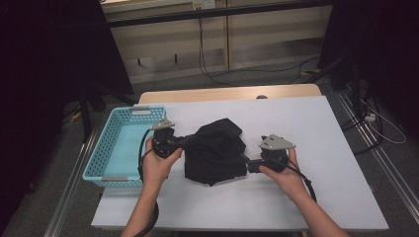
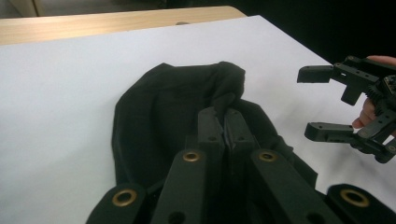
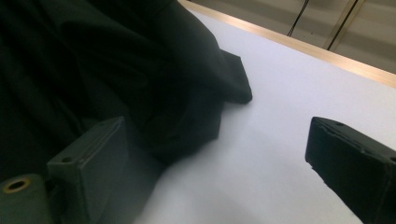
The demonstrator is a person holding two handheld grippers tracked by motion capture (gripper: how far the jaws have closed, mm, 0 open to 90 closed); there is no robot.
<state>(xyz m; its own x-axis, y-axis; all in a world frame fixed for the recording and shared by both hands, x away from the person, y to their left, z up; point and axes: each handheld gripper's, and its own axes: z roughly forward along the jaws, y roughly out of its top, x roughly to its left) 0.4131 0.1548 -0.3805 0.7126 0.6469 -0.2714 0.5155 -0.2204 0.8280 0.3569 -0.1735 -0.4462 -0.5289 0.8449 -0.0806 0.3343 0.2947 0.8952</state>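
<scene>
A crumpled black cloth (image 1: 215, 150) lies in the middle of the white table (image 1: 296, 118). My left gripper (image 1: 190, 143) comes in from the cloth's left side. In the left gripper view its jaws (image 2: 225, 116) stand pressed together with a raised fold of the cloth (image 2: 154, 112) pinched at their tips. My right gripper (image 1: 245, 160) is at the cloth's right edge and is open. In the right gripper view (image 3: 215, 135) one jaw rests against the cloth (image 3: 93, 56) and the other hangs over bare table. The left gripper view also shows the right gripper (image 2: 306, 100) with its jaws apart.
A light blue plastic basket (image 1: 101, 148) stands at the table's left edge, just beside my left hand. A wooden strip (image 1: 222, 93) runs along the table's far edge. Cables lie on the floor beyond it.
</scene>
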